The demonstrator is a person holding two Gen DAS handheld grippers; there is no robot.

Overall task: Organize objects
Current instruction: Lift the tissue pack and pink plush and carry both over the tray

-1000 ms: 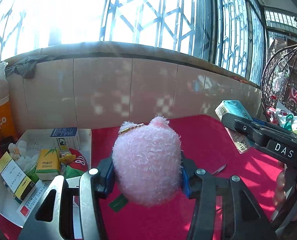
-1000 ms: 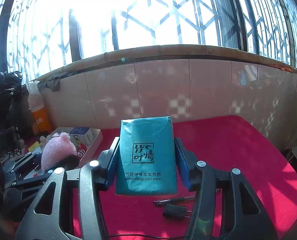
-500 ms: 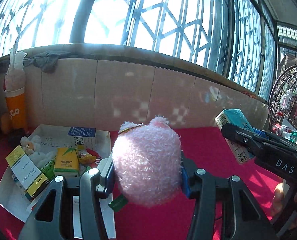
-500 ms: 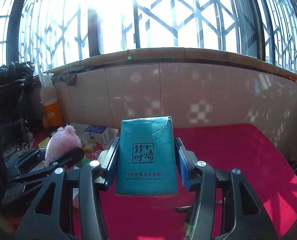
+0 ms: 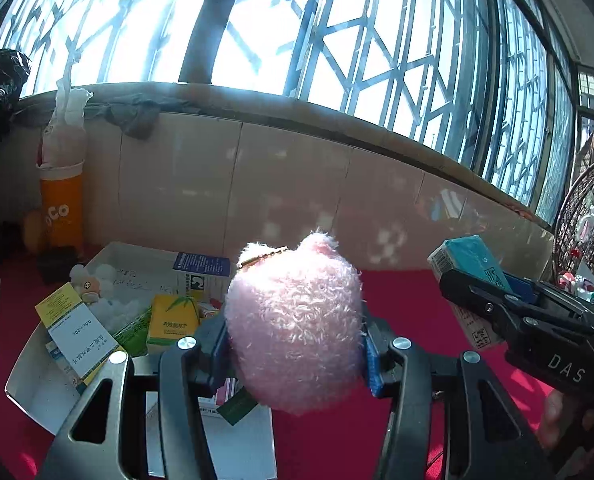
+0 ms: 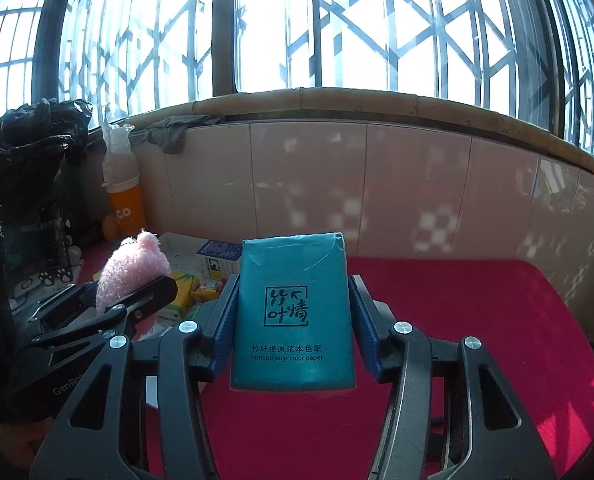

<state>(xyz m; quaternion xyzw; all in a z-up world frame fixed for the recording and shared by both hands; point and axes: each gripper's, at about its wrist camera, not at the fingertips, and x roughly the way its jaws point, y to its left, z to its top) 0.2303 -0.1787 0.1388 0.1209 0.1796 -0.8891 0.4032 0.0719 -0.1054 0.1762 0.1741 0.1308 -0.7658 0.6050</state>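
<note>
My left gripper (image 5: 295,344) is shut on a fluffy pink plush toy (image 5: 293,328), held above the red tabletop. My right gripper (image 6: 293,328) is shut on a teal tissue pack (image 6: 293,316) printed "Bamboo pulp color paper". In the left wrist view the right gripper (image 5: 469,288) shows at the right with the tissue pack (image 5: 471,256) in it. The right wrist view shows the left gripper (image 6: 137,292) at the left with the plush toy (image 6: 131,268). A white cardboard box (image 5: 33,384) lies low at the left, holding several small cartons, among them a yellow one (image 5: 173,318).
A tiled wall under barred windows bounds the table at the back. An orange bottle (image 5: 59,204) stands in the left corner beside a black bag (image 6: 25,140). A grey cloth (image 5: 137,114) lies on the sill. A wicker hanging chair (image 5: 585,216) is at far right.
Both grippers have swung leftward with their loads. The white box and orange bottle have shifted toward the middle of both views. The pen and small black item under the right gripper have left view.
</note>
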